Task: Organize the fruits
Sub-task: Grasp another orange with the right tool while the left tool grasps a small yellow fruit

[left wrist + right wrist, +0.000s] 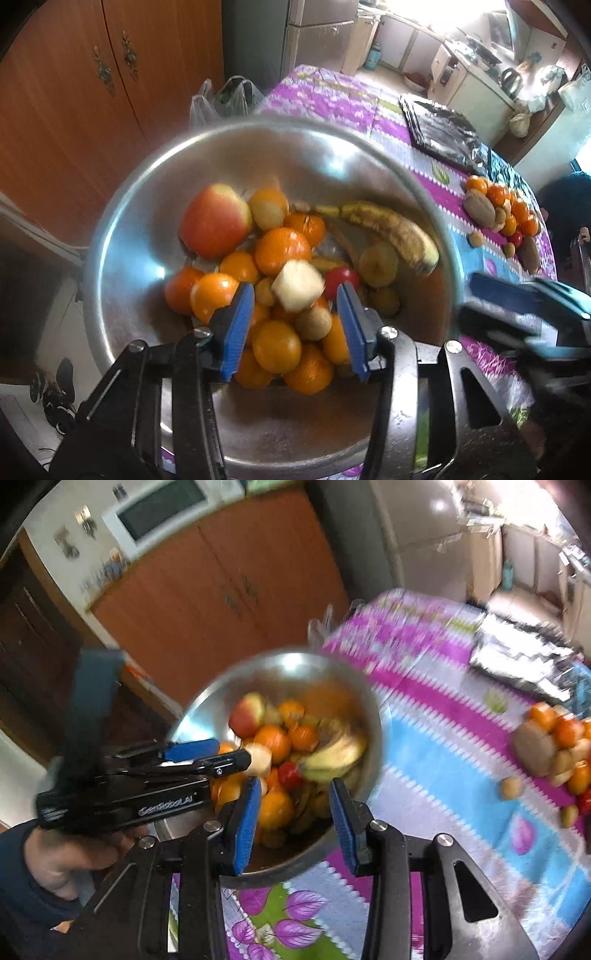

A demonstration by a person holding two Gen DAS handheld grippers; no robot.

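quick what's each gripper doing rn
Left gripper: jaws open, pale fruit chunk loose between them over the bowl.
Right gripper: jaws open, holding nothing.

Cupboard: orange-brown wooden doors with ornate metal handles.
Microwave: white, up on the cupboard top.
Fridge: grey steel, beside the cupboard.
Kitchen: pale counters, a kettle, glaring daylight.
Desk: purple floral cloth.
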